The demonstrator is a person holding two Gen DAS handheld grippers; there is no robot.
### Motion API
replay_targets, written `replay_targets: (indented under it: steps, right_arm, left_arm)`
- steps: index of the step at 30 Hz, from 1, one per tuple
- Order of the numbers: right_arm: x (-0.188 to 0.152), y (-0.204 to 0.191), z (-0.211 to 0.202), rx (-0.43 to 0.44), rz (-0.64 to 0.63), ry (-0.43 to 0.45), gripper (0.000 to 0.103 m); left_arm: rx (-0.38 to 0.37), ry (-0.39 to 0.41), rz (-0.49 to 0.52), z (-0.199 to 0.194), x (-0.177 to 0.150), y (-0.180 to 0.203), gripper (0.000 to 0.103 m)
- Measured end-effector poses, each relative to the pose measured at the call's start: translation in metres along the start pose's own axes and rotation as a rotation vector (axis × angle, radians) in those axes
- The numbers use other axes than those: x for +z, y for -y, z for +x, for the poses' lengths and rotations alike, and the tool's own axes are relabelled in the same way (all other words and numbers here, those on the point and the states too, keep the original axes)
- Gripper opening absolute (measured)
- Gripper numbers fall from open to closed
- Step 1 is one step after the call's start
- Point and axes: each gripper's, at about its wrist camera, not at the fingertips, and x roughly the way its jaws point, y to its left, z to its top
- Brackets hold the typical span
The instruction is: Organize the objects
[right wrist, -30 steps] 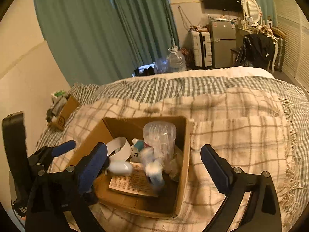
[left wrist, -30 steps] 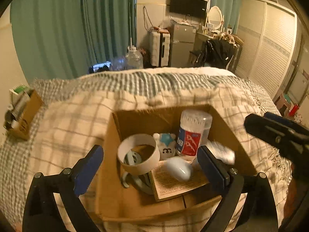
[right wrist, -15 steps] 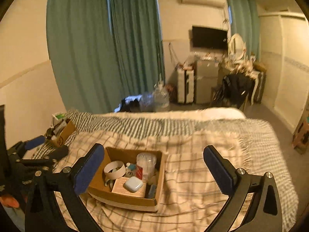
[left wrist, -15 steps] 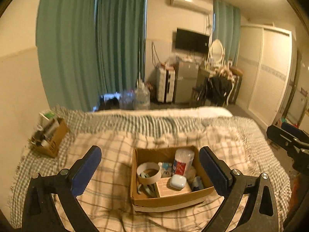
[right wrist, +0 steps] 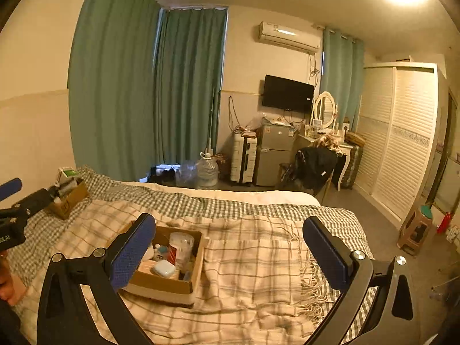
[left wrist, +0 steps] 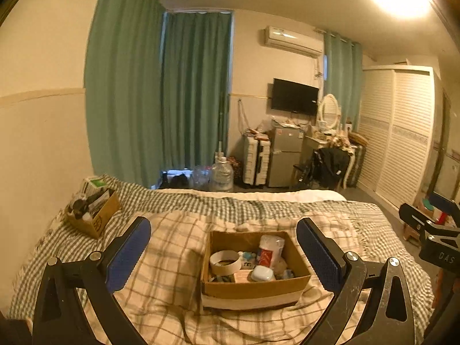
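Observation:
A cardboard box (left wrist: 253, 290) sits on the checked blanket in the middle of the bed. It holds a roll of tape (left wrist: 225, 262), a cotton-swab tub (left wrist: 270, 250), a small white case (left wrist: 261, 273) on a paper booklet, and other small items. The box also shows in the right wrist view (right wrist: 169, 286). My left gripper (left wrist: 224, 253) is open and empty, high above and behind the box. My right gripper (right wrist: 230, 247) is open and empty, up and to the right of the box.
A second cardboard box (left wrist: 95, 215) with toiletries sits at the bed's far left by the wall. Beyond the bed stand water bottles (left wrist: 221, 174), a suitcase, a small fridge (left wrist: 284, 155), a chair with a black jacket and a white wardrobe. A stool (right wrist: 417, 230) stands right.
Both grippers have pulled up and back from close over the box to a high view of the whole bed. The small items dropped a second ago now lie in the box.

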Motion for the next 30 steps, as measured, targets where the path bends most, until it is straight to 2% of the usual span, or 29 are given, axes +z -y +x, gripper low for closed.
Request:
replay_targets:
  steps: [4, 7, 11, 14, 30]
  right_arm:
    - [-0.034, 0.001, 0.022, -0.012, 0.034, -0.010, 0.103]
    - [-0.068, 0.000, 0.049, 0.019, 0.069, -0.030, 0.103]
    - [-0.094, -0.007, 0.083, 0.053, 0.047, -0.097, 0.103]
    - [-0.103, -0.003, 0.092, 0.088, 0.076, -0.125, 0.103]
    - [-0.100, -0.005, 0.080, 0.086, 0.066, -0.088, 0.103]
  left_arm:
    - [0.040, 0.002, 0.000, 0.018, -0.038, 0.000, 0.103]
    - [0.070, -0.027, 0.003, 0.036, -0.068, 0.001, 0.103]
    - [0.076, -0.056, 0.017, 0.049, -0.095, 0.005, 0.103]
    - [0.082, -0.079, 0.041, 0.051, -0.104, 0.011, 0.103]
    - [0.063, -0.104, 0.062, 0.051, -0.105, 0.022, 0.103]
